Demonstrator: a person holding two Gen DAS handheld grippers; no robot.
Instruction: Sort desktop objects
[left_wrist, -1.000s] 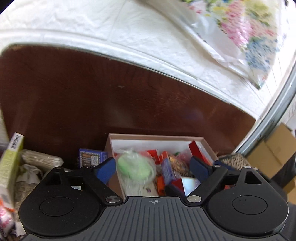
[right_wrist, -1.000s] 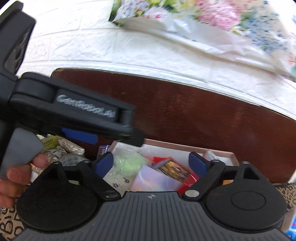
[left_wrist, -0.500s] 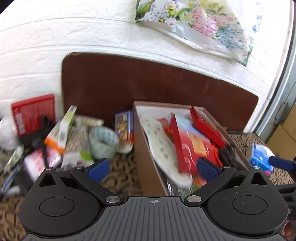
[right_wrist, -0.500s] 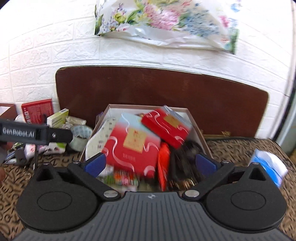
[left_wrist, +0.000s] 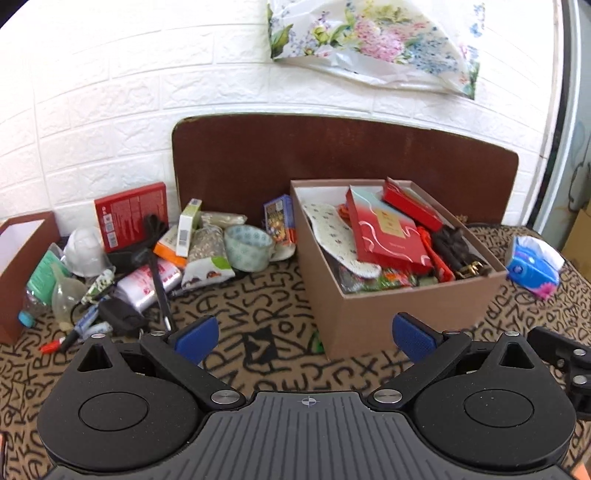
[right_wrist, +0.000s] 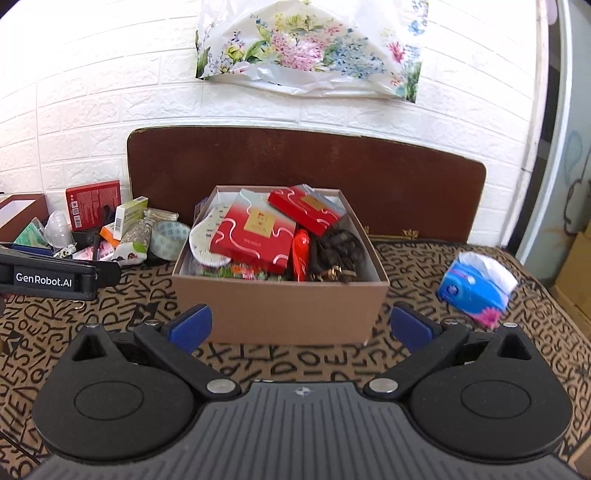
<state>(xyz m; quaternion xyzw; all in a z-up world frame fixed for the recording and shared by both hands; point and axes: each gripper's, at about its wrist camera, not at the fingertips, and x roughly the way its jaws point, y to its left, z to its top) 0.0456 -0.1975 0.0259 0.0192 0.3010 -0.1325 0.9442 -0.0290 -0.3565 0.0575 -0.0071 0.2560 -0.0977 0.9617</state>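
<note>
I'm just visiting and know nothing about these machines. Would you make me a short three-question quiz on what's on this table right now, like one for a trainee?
1. True or false: the brown box is empty.
2. Which thing lies alone on the patterned cloth, on the far side of the box from the clutter pile?
A. the blue tissue pack
B. the patterned cup
C. the red book
3. Fill in: the right gripper has its jaws ____ with nothing between them.

Key:
1. False; red boxes and other things fill it.
2. A
3. open
</note>
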